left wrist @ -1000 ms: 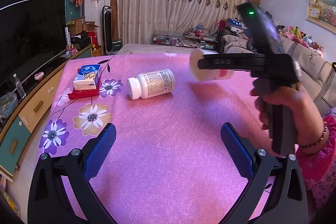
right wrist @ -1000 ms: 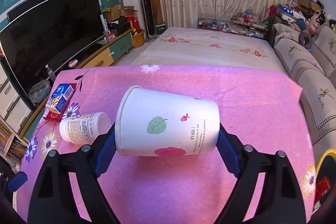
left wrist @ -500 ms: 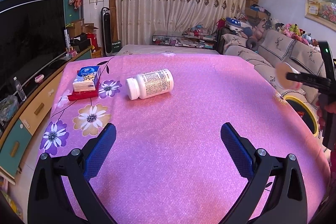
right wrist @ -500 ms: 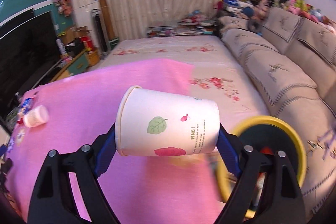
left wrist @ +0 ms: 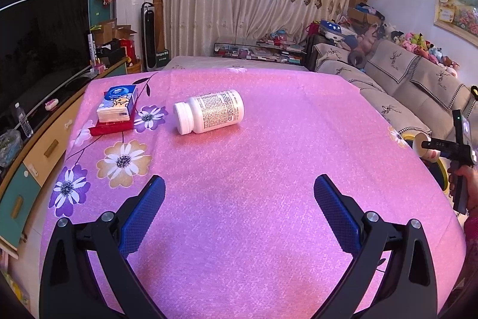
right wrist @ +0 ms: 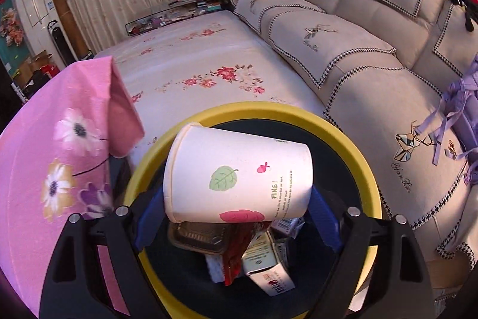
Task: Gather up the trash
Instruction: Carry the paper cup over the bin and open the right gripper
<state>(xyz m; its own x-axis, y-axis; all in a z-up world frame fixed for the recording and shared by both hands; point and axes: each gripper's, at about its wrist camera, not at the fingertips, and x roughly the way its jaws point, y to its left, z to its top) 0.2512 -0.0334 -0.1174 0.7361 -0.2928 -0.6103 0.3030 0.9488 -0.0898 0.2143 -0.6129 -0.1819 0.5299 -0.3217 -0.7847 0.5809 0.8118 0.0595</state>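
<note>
A white paper cup with leaf prints lies sideways between the blue pads of my right gripper, which is shut on it. Gripper and cup hang over the round yellow-rimmed trash bin, beside the table's corner. The bin holds a carton, a dark plastic tray and other scraps. In the left wrist view the same cup shows small at the far right. My left gripper stands open and empty above the pink tablecloth. A white pill bottle lies on its side farther back.
A blue tissue pack rests on a flat red packet at the table's back left. A beige sofa runs along the right, close to the bin. A dark television and low cabinet stand left. A person's hand grips the right tool.
The right gripper carried the cup from above the table off to the right and tipped downward over the bin. The left gripper and the bottle stayed put.
</note>
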